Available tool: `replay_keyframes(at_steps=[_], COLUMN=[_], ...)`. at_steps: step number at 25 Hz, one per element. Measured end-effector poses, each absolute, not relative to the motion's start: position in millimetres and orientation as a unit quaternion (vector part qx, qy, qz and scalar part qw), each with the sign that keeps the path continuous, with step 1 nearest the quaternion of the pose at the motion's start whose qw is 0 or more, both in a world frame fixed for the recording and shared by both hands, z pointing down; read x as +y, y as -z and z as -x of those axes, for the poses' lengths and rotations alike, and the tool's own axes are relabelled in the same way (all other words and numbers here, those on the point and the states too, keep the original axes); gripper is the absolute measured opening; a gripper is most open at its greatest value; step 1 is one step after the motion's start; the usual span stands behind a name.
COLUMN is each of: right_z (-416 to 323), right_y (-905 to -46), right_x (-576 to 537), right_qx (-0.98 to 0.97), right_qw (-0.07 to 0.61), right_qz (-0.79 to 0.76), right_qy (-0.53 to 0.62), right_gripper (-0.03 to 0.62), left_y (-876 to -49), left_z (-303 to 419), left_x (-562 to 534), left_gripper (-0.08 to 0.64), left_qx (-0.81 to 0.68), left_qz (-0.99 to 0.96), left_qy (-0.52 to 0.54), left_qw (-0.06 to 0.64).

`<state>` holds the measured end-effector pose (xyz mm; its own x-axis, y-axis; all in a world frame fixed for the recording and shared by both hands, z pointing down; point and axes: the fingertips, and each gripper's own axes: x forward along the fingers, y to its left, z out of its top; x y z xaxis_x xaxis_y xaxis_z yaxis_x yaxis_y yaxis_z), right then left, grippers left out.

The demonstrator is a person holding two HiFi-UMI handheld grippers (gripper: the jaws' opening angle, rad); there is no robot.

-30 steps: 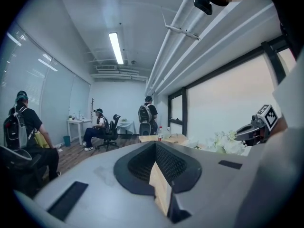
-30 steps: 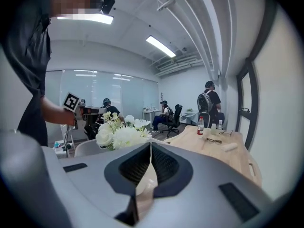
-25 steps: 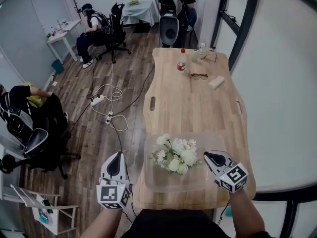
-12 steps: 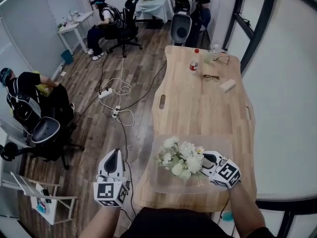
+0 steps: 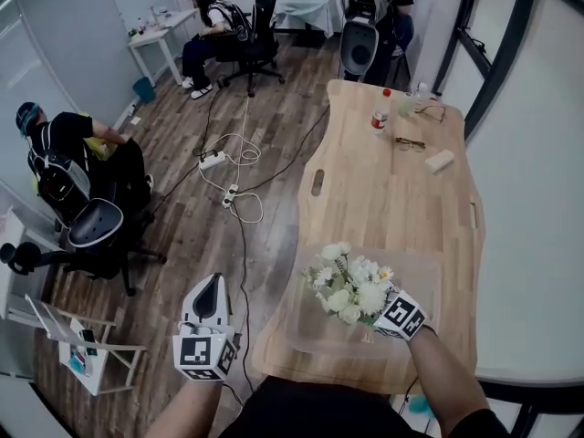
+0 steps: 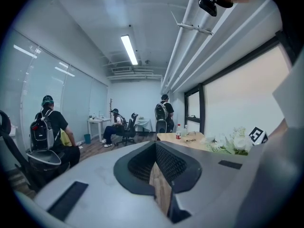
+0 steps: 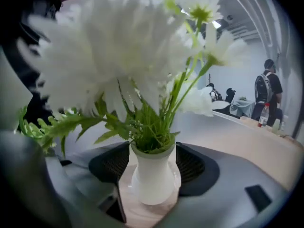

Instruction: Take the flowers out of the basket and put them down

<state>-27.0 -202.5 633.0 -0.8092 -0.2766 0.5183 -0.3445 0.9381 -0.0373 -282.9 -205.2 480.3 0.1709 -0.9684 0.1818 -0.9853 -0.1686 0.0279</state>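
White flowers (image 5: 351,286) stand in a small white vase (image 7: 152,184) inside a translucent basket (image 5: 424,267) at the near end of the wooden table (image 5: 383,199). My right gripper (image 5: 376,312) reaches into the basket from the right, its tips under the blooms. In the right gripper view the right gripper (image 7: 152,167) has its jaws on either side of the vase's neck. They have just been opening and stand open, not pressing on it. My left gripper (image 5: 212,288) hangs off the table's left edge over the floor, shut and empty. The left gripper (image 6: 156,175) sees the flowers (image 6: 232,144) to its right.
At the table's far end are a red-capped bottle (image 5: 380,121), a pair of glasses (image 5: 410,144) and a small white box (image 5: 439,161). Seated people, office chairs (image 5: 96,231) and a power strip with cables (image 5: 228,167) occupy the floor to the left.
My right gripper has moved left and down into the basket, under the flowers, and its jaws have spread. The left gripper stays low at the left.
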Motion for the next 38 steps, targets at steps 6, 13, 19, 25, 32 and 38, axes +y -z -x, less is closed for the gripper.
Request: replay_keyframes(at_steps=[6, 13, 19, 25, 32, 38], right_z=[45.6, 59.6, 57.6, 48.2, 37.5, 29.1], right_y=[-649.3, -636.9, -614.8, -601.0, -584.6, -562.5], right_x=[-224.8, -223.1, -221.1, -217.7, -219.1, -218.9], right_qx=[-0.946, -0.953, -0.956, -0.955, -0.951, -0.949], right_qw=[0.245, 0.219, 0.207, 0.207, 0.202, 0.193], right_qz=[-0.199, -0.191, -0.194, -0.203, -0.226, -0.244], right_qy=[-0.07, -0.089, -0.075, -0.066, -0.066, -0.052], right_gripper=[0.301, 0.258, 0.258, 0.258, 0.258, 0.258], left_y=[-473.1, -469.7, -463.9, -458.3, -458.0, -453.0], left_z=[289.5, 287.4, 279.2, 263.7, 250.8, 234.2], left_x=[-196.1, -190.1, -192.4, -193.8, -196.8, -200.2], left_gripper=[0.005, 0.006, 0.005, 0.005, 0.005, 0.006], left_qx=[-0.652, -0.653, -0.647, -0.633, -0.619, -0.602], left_qz=[-0.753, -0.751, -0.758, -0.77, -0.782, -0.796], left_qy=[-0.071, -0.073, -0.066, -0.061, -0.056, -0.052], left_qw=[0.059, 0.055, 0.047, 0.042, 0.041, 0.035])
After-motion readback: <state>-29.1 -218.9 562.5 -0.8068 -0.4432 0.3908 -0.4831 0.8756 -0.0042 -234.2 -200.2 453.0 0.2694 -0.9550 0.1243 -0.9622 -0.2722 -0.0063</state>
